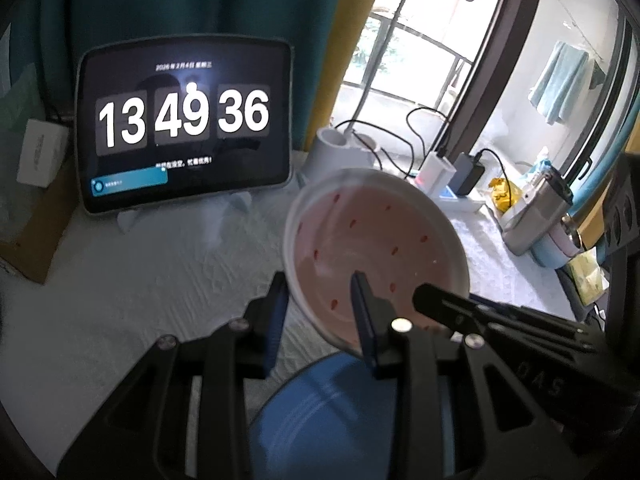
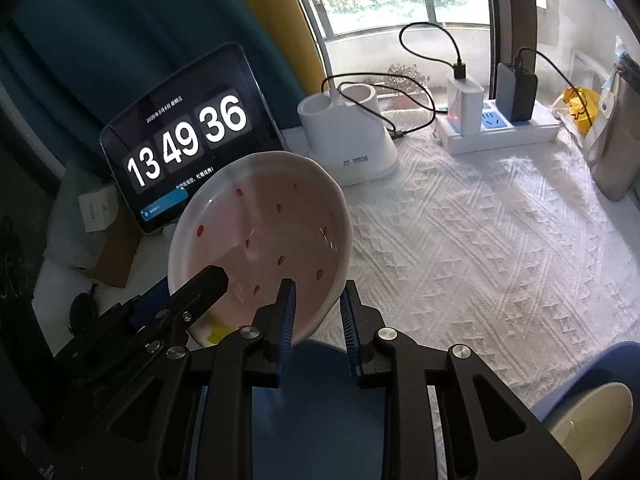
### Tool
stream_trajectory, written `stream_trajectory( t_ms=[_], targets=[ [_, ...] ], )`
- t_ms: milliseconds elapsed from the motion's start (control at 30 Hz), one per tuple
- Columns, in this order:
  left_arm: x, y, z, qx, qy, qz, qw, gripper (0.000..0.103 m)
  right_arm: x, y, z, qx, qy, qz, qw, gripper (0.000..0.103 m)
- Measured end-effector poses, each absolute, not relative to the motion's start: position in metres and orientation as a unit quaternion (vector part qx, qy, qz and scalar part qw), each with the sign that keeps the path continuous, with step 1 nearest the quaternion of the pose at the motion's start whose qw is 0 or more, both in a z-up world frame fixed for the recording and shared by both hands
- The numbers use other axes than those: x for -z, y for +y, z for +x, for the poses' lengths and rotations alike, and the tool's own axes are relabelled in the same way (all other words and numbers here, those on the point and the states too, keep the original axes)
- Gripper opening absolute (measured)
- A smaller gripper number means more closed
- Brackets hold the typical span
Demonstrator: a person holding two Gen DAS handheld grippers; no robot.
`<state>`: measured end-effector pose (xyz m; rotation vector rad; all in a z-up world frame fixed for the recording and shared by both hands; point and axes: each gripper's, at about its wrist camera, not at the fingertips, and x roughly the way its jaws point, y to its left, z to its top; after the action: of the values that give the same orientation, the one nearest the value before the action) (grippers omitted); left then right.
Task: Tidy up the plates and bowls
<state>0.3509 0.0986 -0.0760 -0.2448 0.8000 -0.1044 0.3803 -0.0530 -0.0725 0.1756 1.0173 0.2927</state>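
Both grippers are gripping one pink plate [image 1: 376,248] with red dots and a white rim, each pinching the rim from its own side and holding it tilted in the air above the white textured tablecloth [image 2: 480,240]. The left gripper [image 1: 320,320] is sitting in the lower middle of its view, its jaws narrowed onto the near rim, one blue pad under and one over; the right gripper [image 2: 316,312] is doing the same in the lower middle of its view, nearly closed on the rim. The plate is looking glazed and stiff, probably ceramic, so it is likely to be slippery, moderately heavy and breakable; the rim is the sensible hold, and two opposite grips are keeping it from swinging. Directly below, at the bottom of both views, a blue plate [image 2: 320,412] is lying flat, and a cream bowl [image 2: 588,424] is sitting at the lower right. Further back, a tablet clock [image 1: 184,124], a white holder [image 2: 348,136] with cables and a power strip [image 2: 500,128] are crowding the far edge, all well apart from the plate.
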Motion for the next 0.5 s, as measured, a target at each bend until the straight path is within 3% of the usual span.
stream_trajectory(
  t_ms=[500],
  targets=[
    [0.046, 0.07, 0.321, 0.065, 0.367, -0.098, 0.923, 0.032, 0.037, -0.081, 0.349, -0.138, 0.456, 0.098, 0.874, 0.024]
  ],
)
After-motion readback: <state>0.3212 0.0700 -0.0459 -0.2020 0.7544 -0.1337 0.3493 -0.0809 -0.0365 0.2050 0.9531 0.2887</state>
